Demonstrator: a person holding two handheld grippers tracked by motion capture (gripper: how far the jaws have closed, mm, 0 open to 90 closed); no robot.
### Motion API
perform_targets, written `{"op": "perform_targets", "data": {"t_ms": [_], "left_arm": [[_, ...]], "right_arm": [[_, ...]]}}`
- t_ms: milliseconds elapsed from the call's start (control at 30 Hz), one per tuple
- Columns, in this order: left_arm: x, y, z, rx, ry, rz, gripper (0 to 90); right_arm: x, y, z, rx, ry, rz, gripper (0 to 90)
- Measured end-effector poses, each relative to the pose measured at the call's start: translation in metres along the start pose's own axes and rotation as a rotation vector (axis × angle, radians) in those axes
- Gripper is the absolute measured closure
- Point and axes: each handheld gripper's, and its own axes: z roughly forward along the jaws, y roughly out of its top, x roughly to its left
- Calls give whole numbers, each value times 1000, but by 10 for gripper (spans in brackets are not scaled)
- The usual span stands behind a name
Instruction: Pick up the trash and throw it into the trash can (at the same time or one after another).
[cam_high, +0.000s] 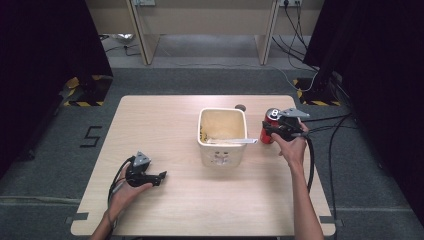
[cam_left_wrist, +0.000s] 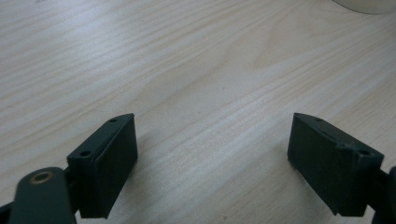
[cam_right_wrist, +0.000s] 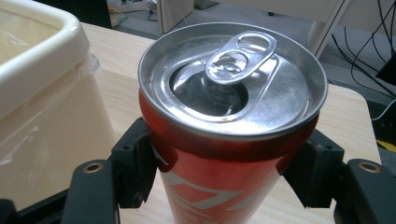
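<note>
**Gripping the can beside the bin**

Clamping from both sides, the right gripper (cam_right_wrist: 224, 175) had its two black jaws pressed against the upper wall of the red can (cam_right_wrist: 229, 140), just below the rim, so the can stood upright between them with its long axis vertical. Its top was already opened, the pull tab (cam_right_wrist: 240, 56) lying over the mouth. In the high view the can (cam_high: 270, 131) sat near the table's right edge, just beside the cream bin (cam_high: 223, 136), which lay to its left, towards the table's middle. Any carry into the bin would, I judge, run leftward and up over the near rim (cam_right_wrist: 42, 56), and the right hand was plainly the nearer one. The left gripper (cam_left_wrist: 212, 163) rested well apart, at the near left of the wooden table (cam_high: 165, 120), its jaws spread wide with nothing but bare wood between them.
</note>
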Motion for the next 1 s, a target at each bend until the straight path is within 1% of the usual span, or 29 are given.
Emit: {"op": "perform_targets", "data": {"t_ms": [67, 200, 367, 567, 767, 933, 1000], "left_arm": [[0, 0, 0, -1, 0, -2, 153], [0, 0, 0, -1, 0, -2, 152], [0, 0, 0, -1, 0, -2, 153], [0, 0, 0, -1, 0, -1, 153], [0, 0, 0, -1, 0, -1, 153], [0, 0, 0, 0, 0, -1, 153], [0, 0, 0, -1, 0, -1, 153]], "right_arm": [[2, 1, -2, -1, 3, -7, 340], [5, 1, -8, -15, 16, -3, 340], [10, -1, -13, 1, 7, -22, 340], [17, -2, -22, -2, 27, -25, 340], [24, -5, -30, 3, 40, -50, 340], [27, 0, -38, -2, 41, -66, 340], [27, 3, -42, -11, 40, -59, 340]]}}
